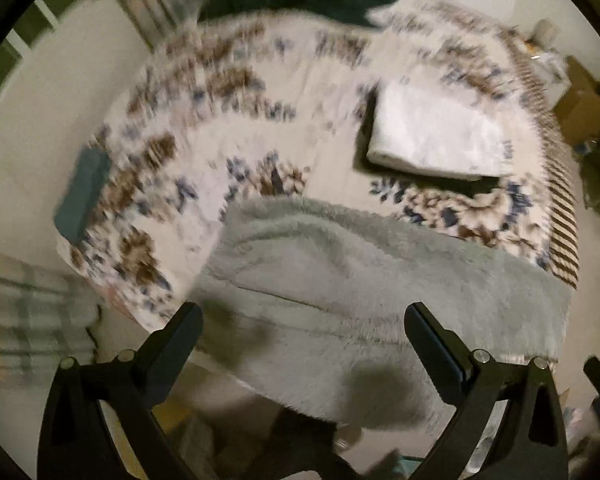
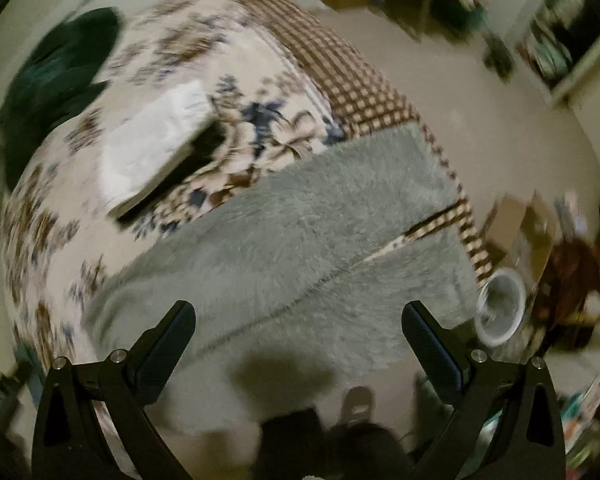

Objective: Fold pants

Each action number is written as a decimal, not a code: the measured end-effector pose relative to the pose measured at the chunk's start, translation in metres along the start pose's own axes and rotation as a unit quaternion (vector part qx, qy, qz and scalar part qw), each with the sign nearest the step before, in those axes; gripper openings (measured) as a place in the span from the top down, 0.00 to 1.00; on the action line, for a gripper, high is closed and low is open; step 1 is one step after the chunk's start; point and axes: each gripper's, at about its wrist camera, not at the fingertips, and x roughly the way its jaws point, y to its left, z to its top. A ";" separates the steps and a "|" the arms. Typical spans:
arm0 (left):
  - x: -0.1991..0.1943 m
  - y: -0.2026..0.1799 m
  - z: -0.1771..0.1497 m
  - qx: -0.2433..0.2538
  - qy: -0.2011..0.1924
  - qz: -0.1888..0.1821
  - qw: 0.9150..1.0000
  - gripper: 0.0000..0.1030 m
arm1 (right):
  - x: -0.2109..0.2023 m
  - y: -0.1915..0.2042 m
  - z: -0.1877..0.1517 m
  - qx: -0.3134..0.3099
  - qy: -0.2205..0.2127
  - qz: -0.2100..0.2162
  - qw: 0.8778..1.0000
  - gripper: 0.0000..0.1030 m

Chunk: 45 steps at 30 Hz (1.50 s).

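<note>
- No brand, label or writing can be read in either view; both are blurred.
- The fluffy pale grey-green fleece pants (image 1: 380,280) lie spread flat across the near end of a bed covered by a cream blanket with brown and blue flower print (image 1: 220,120), their far end reaching its brown-and-cream checked border (image 2: 340,80).
- In the right wrist view the two legs lie side by side, a narrow gap between them showing the checked cloth.
- The left gripper (image 1: 303,316) stands wide, its black fingers empty, above the pants' near edge; the fabric shows between and beyond the fingers, not touched.
- The right gripper (image 2: 298,314) is likewise spread wide and holds nothing, with the pants (image 2: 300,220) directly ahead and below.
- Farther up the bed lies a folded white cloth (image 1: 432,132) on a dark flat item, well apart from the pants.
- A dark green plush heap (image 2: 56,76) sits at the far end of the bed.
</note>
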 end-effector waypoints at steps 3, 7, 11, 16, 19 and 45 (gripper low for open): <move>0.073 -0.003 0.036 -0.041 0.057 0.002 0.998 0.00 | 0.070 0.003 0.040 0.058 0.030 -0.012 0.998 0.00; 0.174 0.000 0.075 -0.108 0.109 0.007 0.988 0.00 | 0.158 0.000 0.081 0.113 0.050 -0.049 0.991 0.00; 0.263 0.007 0.096 -0.174 0.169 0.005 0.970 0.00 | 0.230 -0.007 0.110 0.152 0.076 -0.072 0.983 0.00; 0.338 0.020 0.098 -0.251 0.229 -0.005 0.941 0.00 | 0.297 -0.016 0.141 0.184 0.090 -0.095 0.974 0.00; 0.351 0.026 0.096 -0.277 0.224 -0.006 0.934 0.18 | 0.333 -0.017 0.155 0.197 0.105 -0.098 0.970 0.00; 0.150 0.100 -0.053 -0.258 0.050 -0.123 0.957 0.93 | 0.212 -0.094 0.057 0.122 0.051 0.068 0.989 0.90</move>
